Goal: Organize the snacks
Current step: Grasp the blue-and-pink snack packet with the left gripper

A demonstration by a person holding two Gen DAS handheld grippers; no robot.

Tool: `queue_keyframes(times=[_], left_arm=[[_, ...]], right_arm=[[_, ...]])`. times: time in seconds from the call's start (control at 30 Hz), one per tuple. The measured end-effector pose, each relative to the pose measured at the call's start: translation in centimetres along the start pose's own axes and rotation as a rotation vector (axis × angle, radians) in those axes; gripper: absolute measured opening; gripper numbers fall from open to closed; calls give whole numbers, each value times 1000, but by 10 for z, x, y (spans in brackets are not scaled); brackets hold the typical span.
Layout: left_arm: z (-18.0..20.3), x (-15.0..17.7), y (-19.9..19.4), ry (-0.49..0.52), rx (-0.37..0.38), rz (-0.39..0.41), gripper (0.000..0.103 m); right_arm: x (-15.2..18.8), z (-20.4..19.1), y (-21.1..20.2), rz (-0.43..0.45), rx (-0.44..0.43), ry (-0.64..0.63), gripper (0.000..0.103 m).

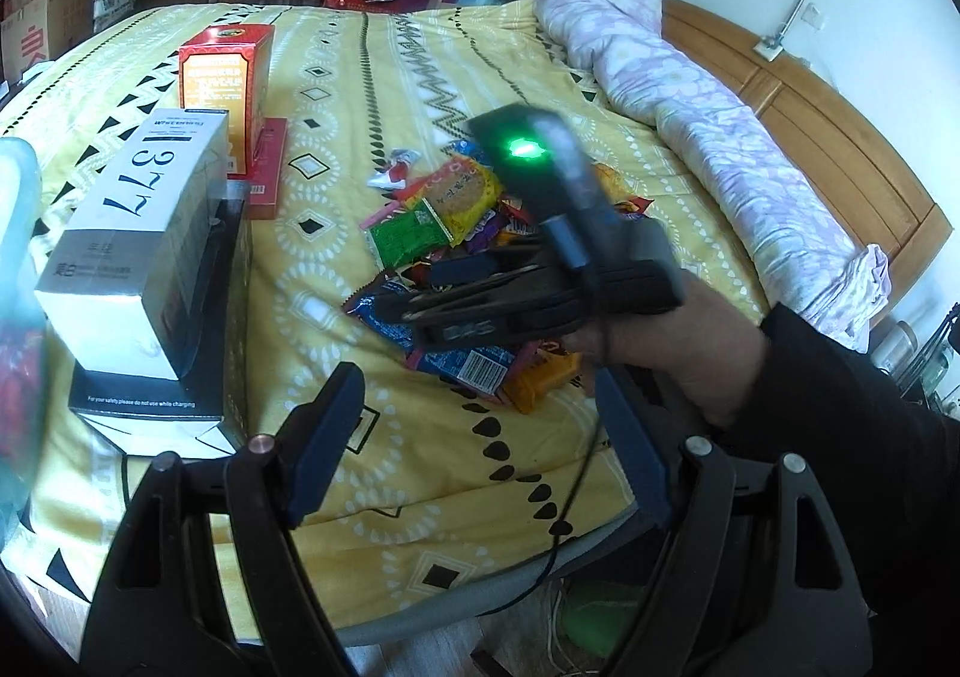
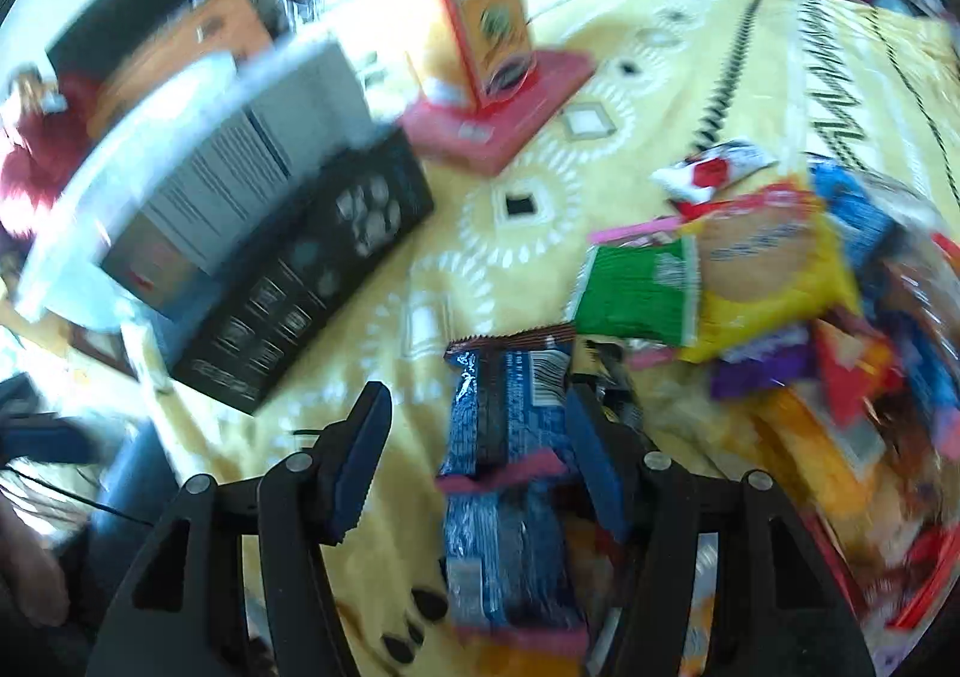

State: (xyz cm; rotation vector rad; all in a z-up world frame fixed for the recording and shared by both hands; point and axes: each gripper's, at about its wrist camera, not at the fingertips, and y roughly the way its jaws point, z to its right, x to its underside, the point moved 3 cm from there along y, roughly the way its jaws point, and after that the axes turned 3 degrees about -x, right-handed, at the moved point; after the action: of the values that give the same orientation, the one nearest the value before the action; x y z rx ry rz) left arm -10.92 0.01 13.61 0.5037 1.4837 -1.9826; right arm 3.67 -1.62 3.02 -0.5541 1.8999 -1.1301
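While spread apart over a yellow bedspread (image 2: 468, 233), right gripper (image 2: 480, 467) clenches nothing yet, straddling a blue wrapped snack (image 2: 504, 413) at the pile's (image 1: 456, 233) seven o'clock edge. Probably light, crinkly, slippery; best pinched across the flat middle. Left gripper (image 1: 480, 437) gapes empty.

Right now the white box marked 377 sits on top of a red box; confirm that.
Not quite: the white box marked 377 sits on top of a black box, not a red one. The left wrist view shows it.
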Motion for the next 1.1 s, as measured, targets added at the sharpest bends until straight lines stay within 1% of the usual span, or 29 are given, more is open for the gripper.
queue_keyframes(times=[0.13,0.17,0.2,0.23,0.3,0.33,0.4,0.43,0.5,0.57,0.6,0.67,0.73,0.8,0.87,0.9,1.0,1.07,1.1], left_arm=[[-1,1,-1,-1,-7,-5,80],[-2,2,-1,-1,-9,-8,80],[-2,3,0,-1,-7,-11,80],[-2,3,0,-1,-3,-14,80],[-1,5,4,-6,16,-22,80],[-1,5,7,-12,32,-27,80],[-1,6,17,-25,61,-40,80],[-2,6,23,-33,76,-49,80],[-2,6,39,-49,104,-62,80],[-3,7,61,-71,118,-105,80],[-5,8,73,-103,129,-141,80],[-11,8,91,-201,184,-191,80],[-12,6,105,-266,200,-211,80],[-12,3,115,-322,215,-214,80],[-15,2,125,-391,204,-217,81],[-18,3,131,-423,189,-220,83],[-26,12,148,-498,162,-256,84],[-26,15,154,-501,149,-259,82],[-24,14,152,-477,136,-252,75]], right_arm=[[-3,10,40,-79,24,37,66],[-3,12,42,-76,24,45,62],[-4,14,39,-55,33,58,55],[-5,15,34,-34,22,63,48],[-8,7,8,65,-34,57,48],[-9,2,-11,118,-47,45,48],[-7,-5,-53,222,-49,34,48],[-4,-4,-77,279,-51,49,48],[6,5,-107,344,-46,90,48],[24,18,-131,385,-38,151,48],[32,23,-139,392,-27,173,48],[52,34,-148,395,-20,230,48],[72,45,-153,391,-25,280,48],[90,53,-157,382,-13,311,48],[104,62,-159,379,-21,343,48],[110,64,-157,376,-26,354,48],[121,66,-151,372,-44,374,48],[125,66,-145,370,-54,377,48],[125,66,-144,371,-59,378,48]])
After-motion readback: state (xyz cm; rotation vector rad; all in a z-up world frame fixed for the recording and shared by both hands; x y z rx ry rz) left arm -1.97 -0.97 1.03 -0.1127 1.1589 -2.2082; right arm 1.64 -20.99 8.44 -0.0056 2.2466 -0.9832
